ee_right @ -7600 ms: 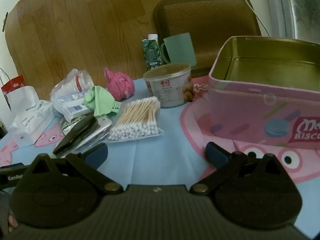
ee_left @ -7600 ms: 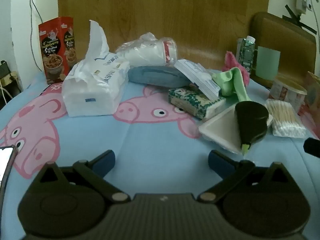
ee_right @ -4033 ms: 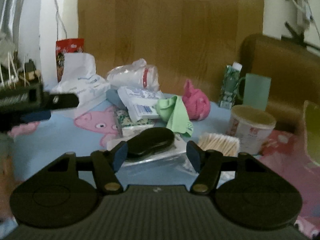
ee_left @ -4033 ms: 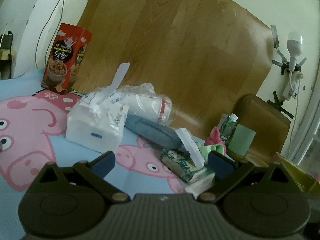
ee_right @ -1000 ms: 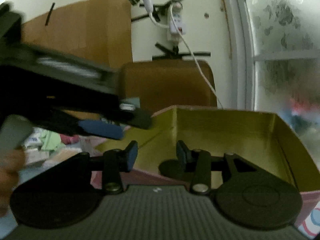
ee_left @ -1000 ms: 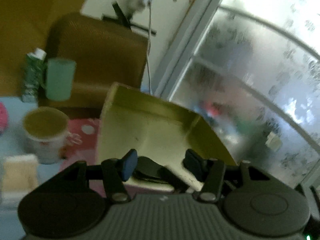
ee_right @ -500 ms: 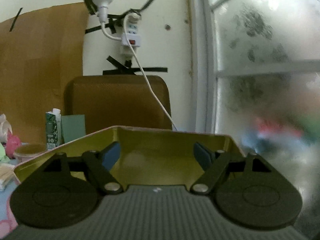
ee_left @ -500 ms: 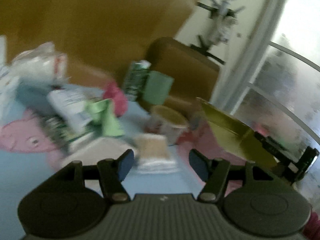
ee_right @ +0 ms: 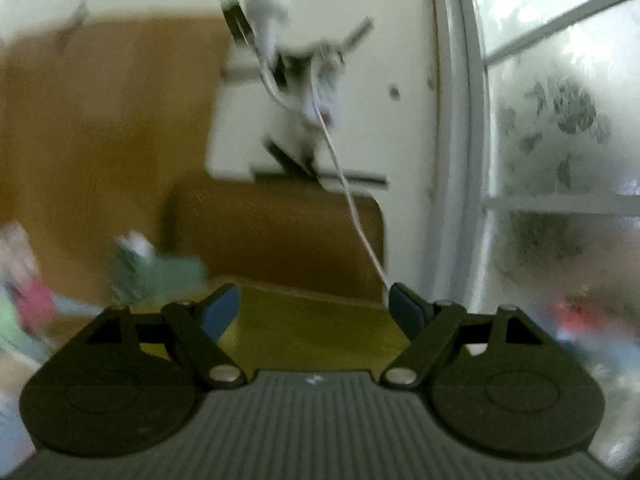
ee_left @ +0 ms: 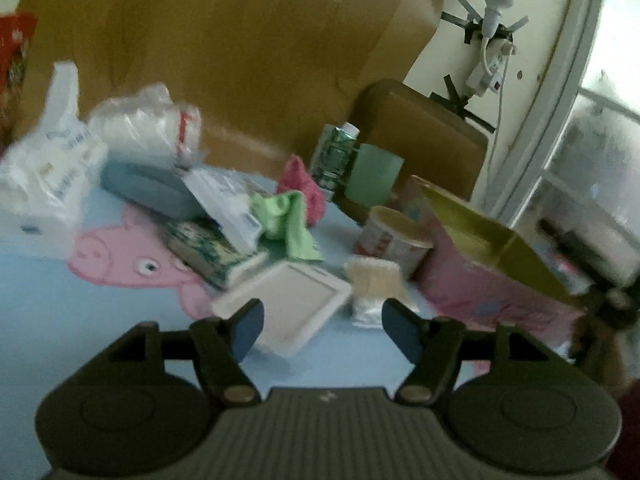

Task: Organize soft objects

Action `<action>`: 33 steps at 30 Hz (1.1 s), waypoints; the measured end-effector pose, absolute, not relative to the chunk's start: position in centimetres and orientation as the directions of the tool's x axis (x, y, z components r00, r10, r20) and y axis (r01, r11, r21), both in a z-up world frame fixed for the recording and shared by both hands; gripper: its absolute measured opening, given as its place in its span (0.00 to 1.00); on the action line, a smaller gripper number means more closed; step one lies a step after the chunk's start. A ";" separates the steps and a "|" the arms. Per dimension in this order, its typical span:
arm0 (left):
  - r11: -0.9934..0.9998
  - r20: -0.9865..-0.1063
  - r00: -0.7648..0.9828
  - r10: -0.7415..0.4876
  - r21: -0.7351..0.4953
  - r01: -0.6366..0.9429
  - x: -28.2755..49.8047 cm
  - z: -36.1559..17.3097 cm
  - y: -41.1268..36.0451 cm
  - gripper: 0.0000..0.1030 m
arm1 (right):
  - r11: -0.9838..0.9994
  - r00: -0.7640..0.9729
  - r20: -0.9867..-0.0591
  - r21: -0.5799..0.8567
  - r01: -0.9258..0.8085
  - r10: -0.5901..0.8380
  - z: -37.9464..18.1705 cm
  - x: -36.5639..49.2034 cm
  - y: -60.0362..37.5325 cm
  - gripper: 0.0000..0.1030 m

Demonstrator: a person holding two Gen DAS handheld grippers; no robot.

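My left gripper (ee_left: 323, 330) is open and empty above the blue pig-print cloth (ee_left: 60, 320), facing a white square tray (ee_left: 296, 296). Behind it lie a green cloth (ee_left: 290, 216), a pink soft bundle (ee_left: 302, 180), a grey pouch (ee_left: 148, 190), tissue packs (ee_left: 48, 184) and a cotton swab pack (ee_left: 372, 284). The pink tin (ee_left: 492, 280) with a gold inside stands at the right. My right gripper (ee_right: 314, 312) is open and empty over the tin's gold interior (ee_right: 304, 330); that view is blurred.
A round snack tub (ee_left: 394, 240), a green carton (ee_left: 336, 156) and a green mug (ee_left: 372, 178) stand by a brown chair back (ee_left: 424, 140). A wooden board is behind, a frosted window (ee_right: 560, 140) at the right.
The left gripper has swung back from the tin toward the pile and opened wider. The right gripper stays open over the tin and has tilted up; its view is now blurred.
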State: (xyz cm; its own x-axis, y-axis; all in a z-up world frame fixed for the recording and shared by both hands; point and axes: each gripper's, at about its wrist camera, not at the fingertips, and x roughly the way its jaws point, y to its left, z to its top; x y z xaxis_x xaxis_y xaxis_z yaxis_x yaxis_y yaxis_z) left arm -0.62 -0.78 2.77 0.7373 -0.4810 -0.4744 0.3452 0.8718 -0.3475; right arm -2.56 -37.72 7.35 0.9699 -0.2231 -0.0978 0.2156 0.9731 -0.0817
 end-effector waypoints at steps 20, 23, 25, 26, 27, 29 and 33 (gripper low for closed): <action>0.797 -0.441 0.728 -0.524 -0.556 0.237 -1.0 -0.7 6.7 0.62 | 0.903 0.612 -0.663 0.323 -0.285 0.430 3.2 7.4 -19.6 0.46; 0.774 -0.437 0.711 -0.551 -0.587 0.239 -0.6 -1.1 7.1 0.62 | 0.874 0.582 -0.653 0.381 -0.300 0.484 3.4 4.7 -19.8 0.46; 0.763 -0.432 0.706 -0.561 -0.600 0.239 -0.4 -1.2 7.2 0.62 | 0.857 0.580 -0.633 0.416 -0.304 0.513 3.4 2.3 -20.0 0.46; 0.760 -0.430 0.705 -0.564 -0.603 0.240 -0.3 -1.3 7.3 0.62 | 0.849 0.581 -0.622 0.434 -0.302 0.525 3.5 1.0 -20.1 0.46; 0.758 -0.429 0.704 -0.566 -0.606 0.240 -0.3 -1.3 7.3 0.62 | 0.840 0.580 -0.612 0.451 -0.302 0.537 3.5 -0.1 -20.2 0.47; 0.758 -0.428 0.706 -0.564 -0.607 0.238 -0.3 -1.3 7.2 0.62 | 0.827 0.593 -0.583 0.461 -0.323 0.556 3.7 -2.5 -20.2 0.48; 0.759 -0.430 0.705 -0.564 -0.606 0.239 -0.4 -1.3 7.2 0.64 | 0.820 0.624 -0.535 0.420 -0.389 0.570 3.9 -4.9 -19.5 0.61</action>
